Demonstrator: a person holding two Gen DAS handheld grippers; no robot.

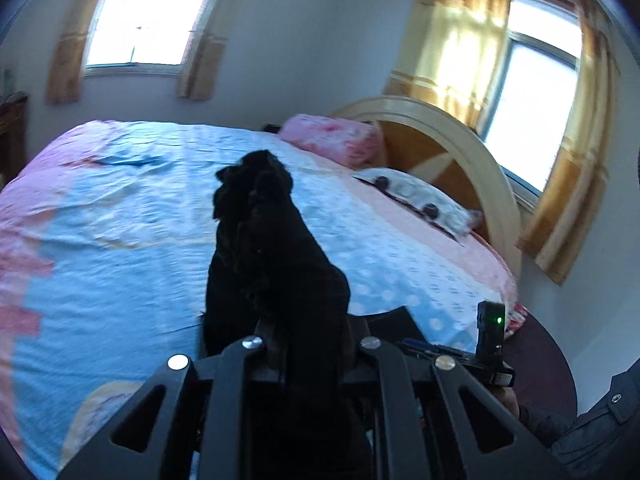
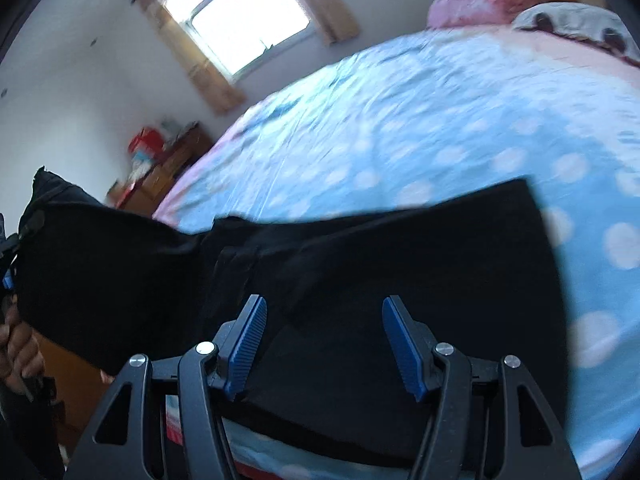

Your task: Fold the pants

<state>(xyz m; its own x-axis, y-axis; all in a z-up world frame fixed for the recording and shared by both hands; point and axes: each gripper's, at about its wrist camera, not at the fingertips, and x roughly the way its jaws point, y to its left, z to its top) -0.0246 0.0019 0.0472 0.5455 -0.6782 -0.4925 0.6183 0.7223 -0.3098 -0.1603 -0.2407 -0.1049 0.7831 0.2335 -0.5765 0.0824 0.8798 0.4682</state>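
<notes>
The black pants (image 1: 264, 248) rise in a bunched fold from my left gripper (image 1: 304, 320), which is shut on the cloth; its fingertips are buried in the fabric. In the right wrist view the pants (image 2: 400, 260) stretch across the near edge of the bed, with one end lifted at the left, where a hand (image 2: 18, 344) holds the other gripper. My right gripper (image 2: 324, 308) hovers just over the flat part of the pants. Its blue pads (image 2: 248, 344) stand wide apart, open, with nothing pinched between them.
The bed (image 1: 120, 220) has a blue dotted sheet with pink borders. A pink pillow (image 1: 332, 140) and a patterned pillow (image 1: 416, 196) lie by the curved wooden headboard (image 1: 460, 152). A wooden cabinet (image 2: 168, 168) stands by the far wall. A dark sleeve (image 1: 600, 432) shows at the lower right.
</notes>
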